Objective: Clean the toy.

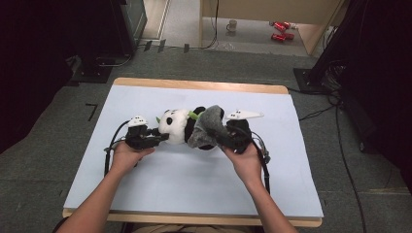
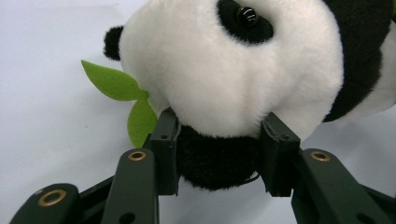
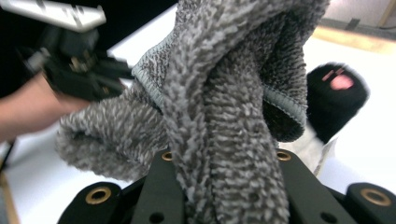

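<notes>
The left hand-held gripper (image 2: 219,140) pinches the panda plush (image 1: 177,126) steady while the right hand-held gripper (image 3: 224,186), clamping the grey towel (image 1: 208,125), apparently wraps it.

In the right gripper view the grey cloth (image 3: 224,116) covers the jaw tips of the right gripper (image 3: 224,172), and its top is cut off by the upper edge. Behind it the panda (image 3: 336,98) shows little beyond one black paw (blurred), and the far left gripper (image 3: 79,70) is smeared too. In the high view the cloth hides the panda's right half.

Panda (image 1: 176,125) black-white; leaf (image 2: 122,93) green; cloth (image 3: 224,107) mottled grey.
</notes>
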